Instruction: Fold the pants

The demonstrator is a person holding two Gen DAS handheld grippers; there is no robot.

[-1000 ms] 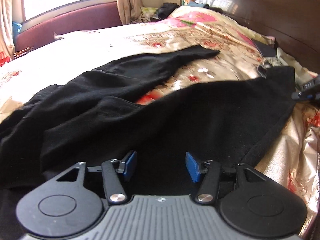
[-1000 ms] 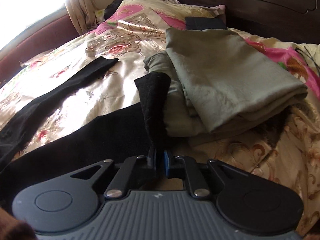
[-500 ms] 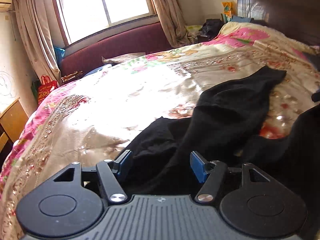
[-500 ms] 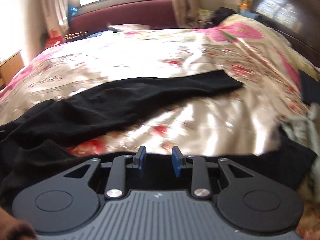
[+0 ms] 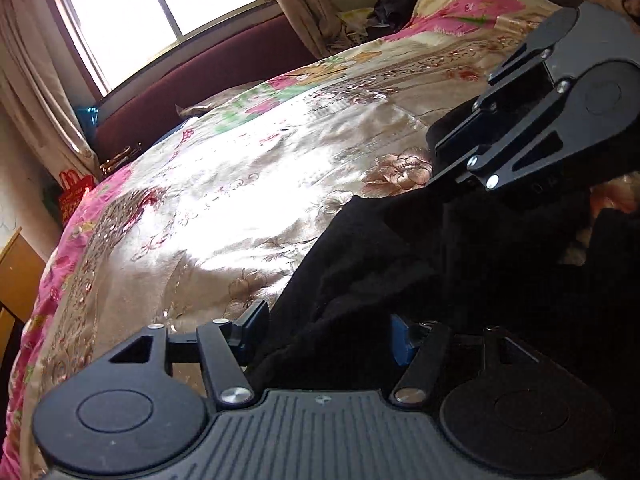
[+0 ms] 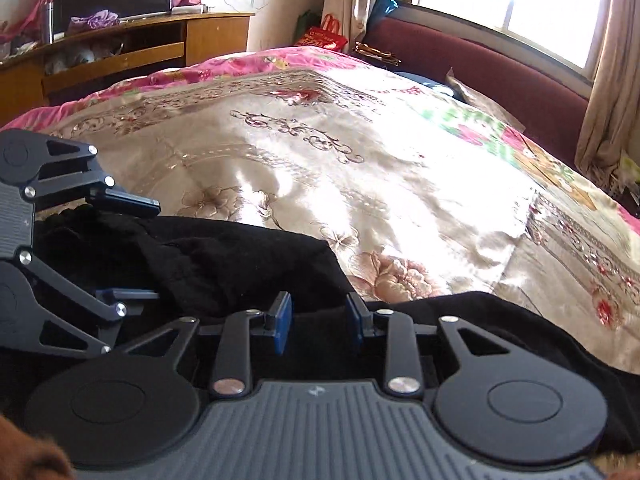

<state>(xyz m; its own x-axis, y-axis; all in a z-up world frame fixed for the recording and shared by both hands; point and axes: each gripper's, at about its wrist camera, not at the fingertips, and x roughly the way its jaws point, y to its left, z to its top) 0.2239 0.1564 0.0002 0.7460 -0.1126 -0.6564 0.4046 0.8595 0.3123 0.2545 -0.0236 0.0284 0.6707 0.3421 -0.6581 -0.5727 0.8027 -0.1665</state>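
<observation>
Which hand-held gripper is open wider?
The left hand-held gripper: its blue pads stand far apart, with the black pants bunched between them. The right hand-held gripper is open too, but its gap is clearly narrower.

One pair of black pants lies on one floral bedspread. Two grippers show: the left gripper and the right gripper. One window, one red bag, one wooden cabinet.
</observation>
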